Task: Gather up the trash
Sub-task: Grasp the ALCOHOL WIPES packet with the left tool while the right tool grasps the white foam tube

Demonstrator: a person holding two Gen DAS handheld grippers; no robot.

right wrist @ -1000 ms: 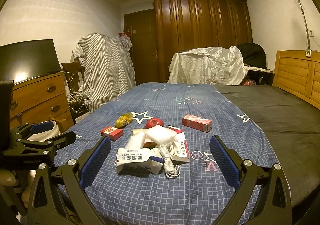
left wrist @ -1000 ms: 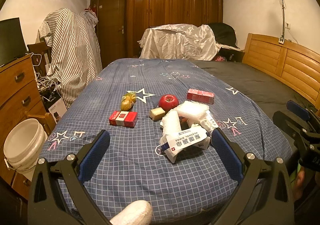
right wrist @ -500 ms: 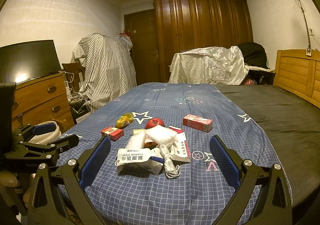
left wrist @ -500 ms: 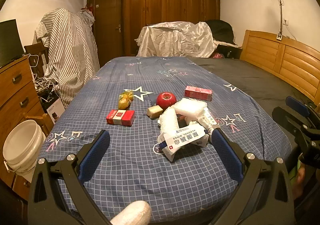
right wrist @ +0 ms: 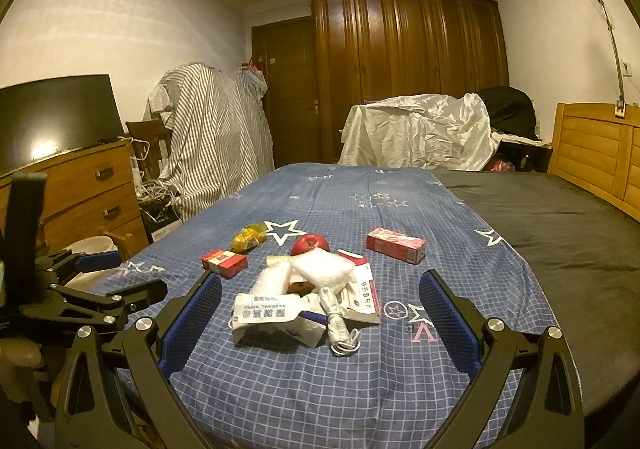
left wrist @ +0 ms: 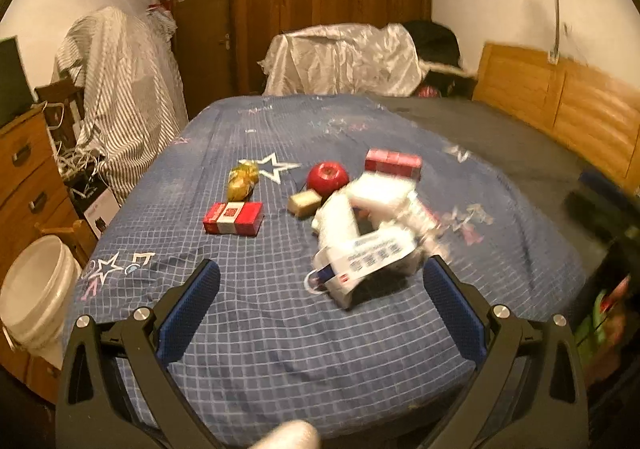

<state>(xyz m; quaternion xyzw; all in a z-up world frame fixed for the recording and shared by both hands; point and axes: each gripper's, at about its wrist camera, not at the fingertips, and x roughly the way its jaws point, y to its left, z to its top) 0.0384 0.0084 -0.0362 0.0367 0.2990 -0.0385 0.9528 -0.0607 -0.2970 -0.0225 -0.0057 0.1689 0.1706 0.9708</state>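
Left wrist view: our left hand-held gripper hangs wide and empty over the bed; the wipes packet, long axis running left to right, lies just ahead, nearer its right finger; our right hand-held gripper, equally wide and empty, faces the same packet from the near edge.

Trash scattered on the blue checked bedspread

The left gripper hangs wide apart before a wipes packet, red box and apple; white bucket at left.
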